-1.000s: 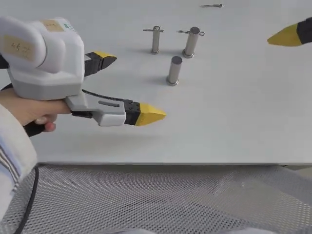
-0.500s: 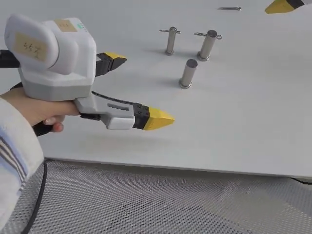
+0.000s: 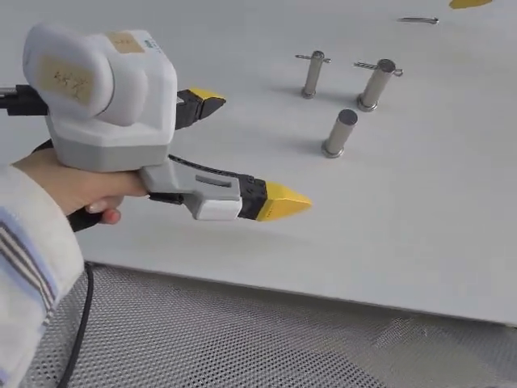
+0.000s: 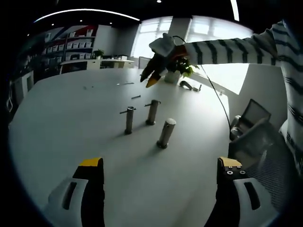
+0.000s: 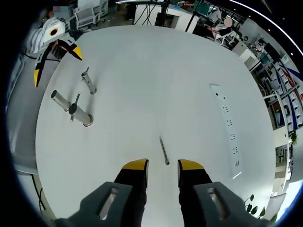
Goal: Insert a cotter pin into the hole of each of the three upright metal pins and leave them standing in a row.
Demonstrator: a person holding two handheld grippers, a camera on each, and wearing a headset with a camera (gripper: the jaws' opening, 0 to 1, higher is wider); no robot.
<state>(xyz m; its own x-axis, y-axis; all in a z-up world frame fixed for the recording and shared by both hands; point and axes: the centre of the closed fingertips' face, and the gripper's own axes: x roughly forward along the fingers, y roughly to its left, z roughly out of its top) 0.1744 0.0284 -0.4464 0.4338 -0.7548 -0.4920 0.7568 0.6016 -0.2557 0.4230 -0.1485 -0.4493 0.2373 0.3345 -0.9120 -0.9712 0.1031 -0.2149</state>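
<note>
Now we hold the left gripper (image 3: pixel 254 150) wide open and empty over the near left of the white table (image 3: pixel 420 226), close to its near edge, with grey mesh (image 3: pixel 242 339) below. Open tabletop separates it from the metal pins standing far right: two far pins (image 3: pixel 376 85) carry cotter pins, while the nearer pin (image 3: pixel 340 133) is bare. Farther off, the right gripper (image 5: pixel 163 165), jaws slightly apart and empty, points at a loose cotter pin (image 5: pixel 164 151) lying flat just ahead; a power strip (image 5: pixel 227 124) lies well apart.
</note>
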